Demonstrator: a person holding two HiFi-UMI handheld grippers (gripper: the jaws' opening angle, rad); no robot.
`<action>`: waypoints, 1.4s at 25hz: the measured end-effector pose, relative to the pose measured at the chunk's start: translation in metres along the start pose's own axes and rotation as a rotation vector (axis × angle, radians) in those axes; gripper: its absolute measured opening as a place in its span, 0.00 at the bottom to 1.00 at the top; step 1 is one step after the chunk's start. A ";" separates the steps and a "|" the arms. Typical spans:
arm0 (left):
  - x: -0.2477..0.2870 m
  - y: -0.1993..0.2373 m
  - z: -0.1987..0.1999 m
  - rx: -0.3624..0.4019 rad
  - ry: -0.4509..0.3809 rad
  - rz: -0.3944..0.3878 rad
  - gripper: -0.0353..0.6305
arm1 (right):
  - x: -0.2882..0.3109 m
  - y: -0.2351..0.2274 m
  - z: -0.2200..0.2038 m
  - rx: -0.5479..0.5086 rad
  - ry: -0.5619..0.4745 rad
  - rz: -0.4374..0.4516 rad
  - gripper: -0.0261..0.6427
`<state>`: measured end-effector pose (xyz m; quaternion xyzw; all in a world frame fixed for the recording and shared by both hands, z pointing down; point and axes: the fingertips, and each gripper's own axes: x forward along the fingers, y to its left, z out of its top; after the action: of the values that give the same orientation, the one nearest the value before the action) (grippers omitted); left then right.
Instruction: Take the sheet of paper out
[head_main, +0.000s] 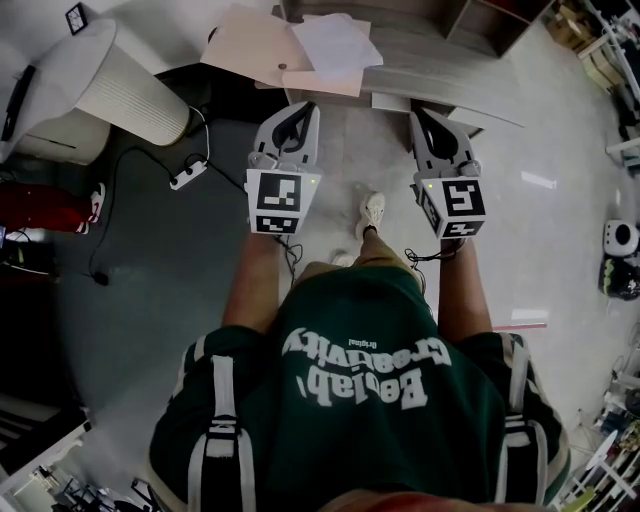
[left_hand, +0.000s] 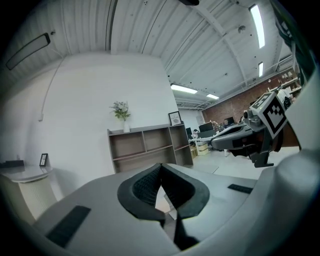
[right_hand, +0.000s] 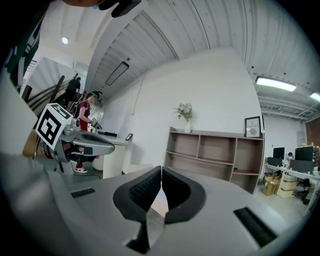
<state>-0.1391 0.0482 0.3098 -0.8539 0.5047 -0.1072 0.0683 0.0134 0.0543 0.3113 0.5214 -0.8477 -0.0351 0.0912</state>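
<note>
Status: left grey two-jaw gripper (head_main: 297, 110) and right grey two-jaw gripper (head_main: 421, 113) closed, empty.
Each gripper's jaws are pressed together with nothing between them. The white sheet of paper (head_main: 335, 45) lies in a loose pile with pale pink sheets (head_main: 250, 48) on the grey wooden shelf unit (head_main: 430, 65), ahead of both grippers and untouched.

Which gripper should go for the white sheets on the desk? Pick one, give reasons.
Left. The left gripper points up toward the white sheets on the desk; the right gripper faces bare desk off to their side. Both are shut and empty.
</note>
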 end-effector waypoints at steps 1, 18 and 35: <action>0.005 0.003 -0.001 -0.002 0.001 0.008 0.08 | 0.007 -0.003 -0.001 0.003 -0.004 0.004 0.09; 0.171 0.068 -0.013 0.003 0.067 0.092 0.08 | 0.174 -0.101 -0.006 0.010 -0.025 0.108 0.09; 0.299 0.105 -0.018 -0.005 0.114 0.173 0.08 | 0.295 -0.190 -0.011 0.016 -0.044 0.204 0.09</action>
<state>-0.0928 -0.2650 0.3377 -0.7999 0.5797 -0.1480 0.0463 0.0523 -0.2943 0.3281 0.4324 -0.8983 -0.0301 0.0716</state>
